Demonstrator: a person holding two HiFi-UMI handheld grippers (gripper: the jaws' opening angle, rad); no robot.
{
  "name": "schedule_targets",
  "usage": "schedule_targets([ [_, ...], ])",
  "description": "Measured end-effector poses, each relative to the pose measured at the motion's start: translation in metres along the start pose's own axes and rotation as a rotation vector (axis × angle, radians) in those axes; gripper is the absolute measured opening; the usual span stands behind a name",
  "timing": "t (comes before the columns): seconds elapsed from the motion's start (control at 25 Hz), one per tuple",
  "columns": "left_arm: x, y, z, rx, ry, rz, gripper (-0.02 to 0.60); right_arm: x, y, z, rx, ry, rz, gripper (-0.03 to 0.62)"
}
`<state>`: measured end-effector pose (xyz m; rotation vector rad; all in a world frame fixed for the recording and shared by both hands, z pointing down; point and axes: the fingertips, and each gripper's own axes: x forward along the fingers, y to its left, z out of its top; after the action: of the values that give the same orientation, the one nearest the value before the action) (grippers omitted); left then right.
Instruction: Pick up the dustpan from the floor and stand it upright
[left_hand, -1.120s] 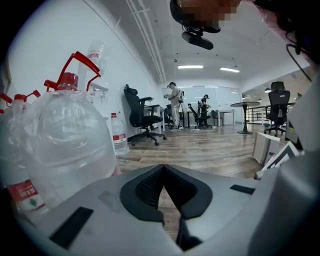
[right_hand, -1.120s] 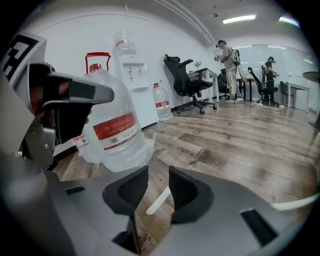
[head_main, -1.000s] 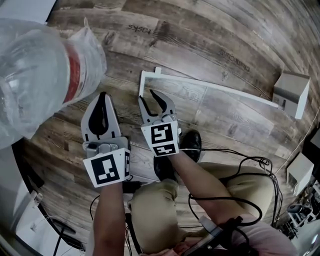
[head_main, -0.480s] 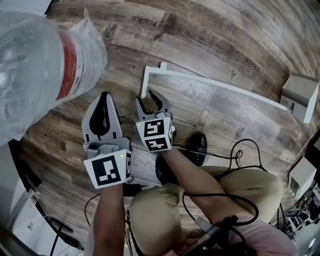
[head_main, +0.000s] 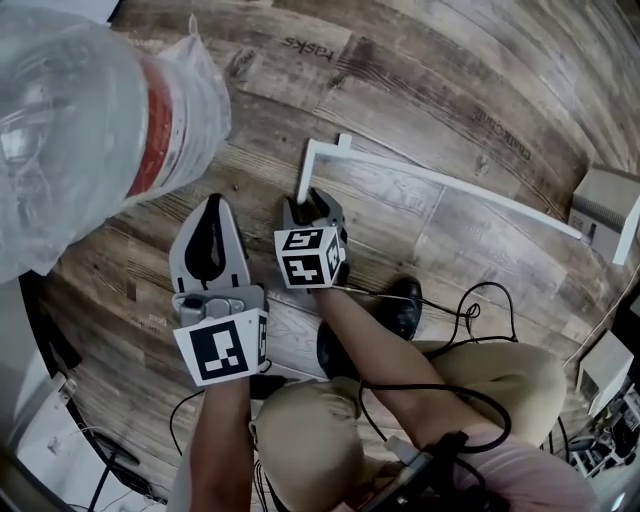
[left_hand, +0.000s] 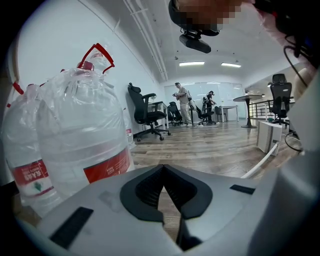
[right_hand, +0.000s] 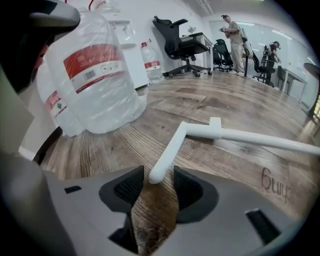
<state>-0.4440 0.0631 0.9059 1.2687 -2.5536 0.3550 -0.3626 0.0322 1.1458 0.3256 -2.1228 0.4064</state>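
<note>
White and long, the dustpan handle (head_main: 440, 180) lies flat on the wood floor (head_main: 420, 60) in the head view, its bent short end reaching in between the tips of the right gripper (head_main: 312, 200). The pan itself sits far out beyond those jaws, at the frame's right edge. Nothing is lifted yet, so the grasp, the pick-up and the standing upright all remain.

In the left gripper view, the left gripper (left_hand: 162, 167) has its pads closed together on nothing, with a large water bottle (left_hand: 85, 135) just ahead to its left.

In the right gripper view, the jaws stand narrowly apart, and the rounded handle tip lies between the front of the pads, not yet clamped.
</note>
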Motion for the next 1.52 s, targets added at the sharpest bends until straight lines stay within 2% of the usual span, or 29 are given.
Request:
schedule_targets([
  [0.28,-0.005,0.001,0.002,0.008,-0.003,0.005,0.009,0.003,-0.005,0.000,-0.035,0.002,-0.051,0.135],
  [0.68,-0.011,-0.001,0.012,0.016,-0.012,0.009,0.009,-0.008,-0.015,0.014,0.086,-0.044,-0.017,0.109],
  [1.12,-0.025,-0.007,0.053,0.006,0.001,-0.005,0.009,-0.061,-0.018,0.067,0.150,-0.129,0.001,0.104],
  [1.52,-0.033,-0.019,0.115,0.004,-0.021,-0.055,0.009,-0.111,-0.052,0.118,0.208,-0.195,-0.037,0.098],
])
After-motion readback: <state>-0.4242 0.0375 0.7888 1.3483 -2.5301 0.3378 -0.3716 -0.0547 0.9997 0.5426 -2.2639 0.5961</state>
